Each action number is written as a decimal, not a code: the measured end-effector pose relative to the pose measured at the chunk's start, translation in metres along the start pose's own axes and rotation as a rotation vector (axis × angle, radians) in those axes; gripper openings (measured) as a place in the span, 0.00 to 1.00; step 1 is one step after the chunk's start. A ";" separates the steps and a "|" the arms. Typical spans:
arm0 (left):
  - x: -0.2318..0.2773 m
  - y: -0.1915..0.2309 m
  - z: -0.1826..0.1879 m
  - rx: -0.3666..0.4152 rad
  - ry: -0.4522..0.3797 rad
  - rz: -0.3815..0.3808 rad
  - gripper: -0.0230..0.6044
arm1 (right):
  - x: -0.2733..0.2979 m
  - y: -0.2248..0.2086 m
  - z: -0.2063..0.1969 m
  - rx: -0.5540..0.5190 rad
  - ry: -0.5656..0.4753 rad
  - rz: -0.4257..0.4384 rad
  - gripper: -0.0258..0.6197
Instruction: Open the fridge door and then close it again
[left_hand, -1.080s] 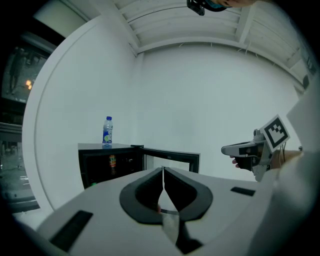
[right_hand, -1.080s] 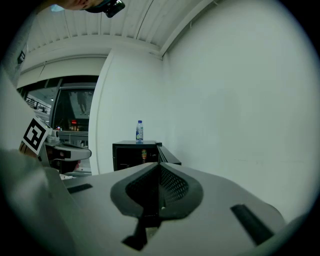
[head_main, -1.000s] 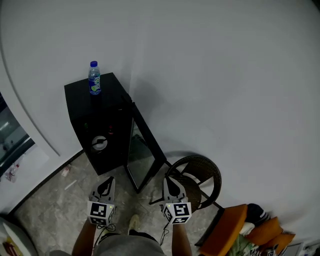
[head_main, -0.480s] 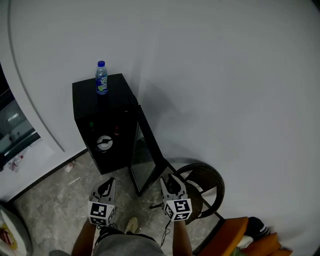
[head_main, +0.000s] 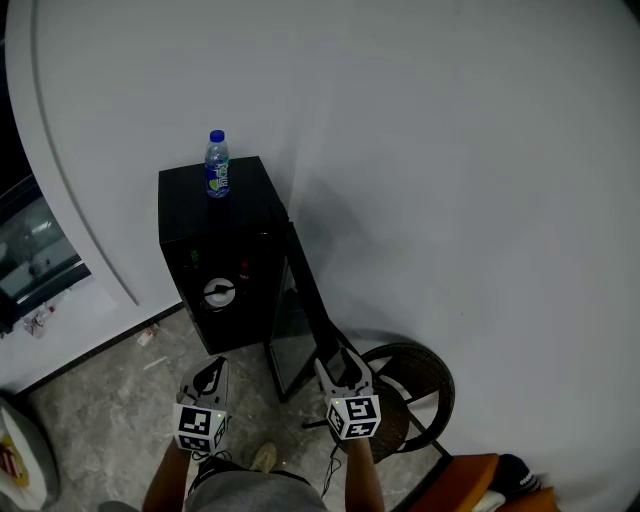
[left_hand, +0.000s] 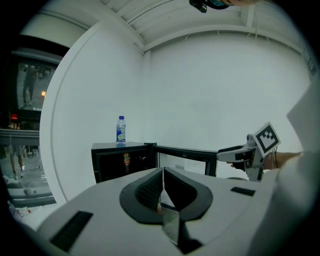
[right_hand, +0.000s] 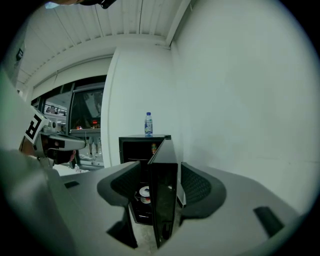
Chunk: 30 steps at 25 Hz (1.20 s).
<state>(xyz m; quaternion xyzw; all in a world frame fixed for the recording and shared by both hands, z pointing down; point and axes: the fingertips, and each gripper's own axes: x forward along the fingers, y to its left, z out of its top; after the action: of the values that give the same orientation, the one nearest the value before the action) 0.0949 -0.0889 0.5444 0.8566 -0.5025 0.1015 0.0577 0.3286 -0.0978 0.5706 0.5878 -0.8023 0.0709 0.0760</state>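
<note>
A small black fridge (head_main: 215, 265) stands against the white wall with its door (head_main: 303, 320) swung open toward me. A plate and a can show inside (right_hand: 145, 191). On its top stands a water bottle (head_main: 217, 165). My right gripper (head_main: 340, 366) is at the door's free edge. Its jaws have just been opening and now stand wide, and the door edge (right_hand: 164, 195) is between them with a gap on each side. My left gripper (head_main: 211, 374) hangs shut and empty over the floor, in front of the fridge and left of the door.
A round wicker chair (head_main: 412, 388) stands right of the door, close behind my right gripper. An orange cushion (head_main: 462, 482) lies at the bottom right. A glass partition (head_main: 30, 245) is on the left. The person's shoe (head_main: 265, 456) rests on the marble floor.
My right gripper has moved forward to the door's free edge and its jaws have opened around it. The door looks swung less wide than before. The left gripper has stayed put.
</note>
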 end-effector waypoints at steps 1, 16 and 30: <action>0.001 0.001 0.000 0.000 -0.001 0.002 0.06 | 0.002 0.000 -0.002 -0.005 0.005 0.001 0.43; 0.003 0.007 -0.005 -0.024 0.013 0.025 0.06 | 0.011 -0.001 -0.012 -0.043 0.040 -0.006 0.42; -0.008 0.015 -0.008 -0.033 0.009 0.059 0.06 | 0.013 0.015 -0.011 -0.089 0.054 0.045 0.42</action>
<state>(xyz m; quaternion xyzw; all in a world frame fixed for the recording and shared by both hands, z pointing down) 0.0771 -0.0881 0.5506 0.8399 -0.5290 0.0988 0.0708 0.3107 -0.1035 0.5835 0.5633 -0.8155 0.0526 0.1220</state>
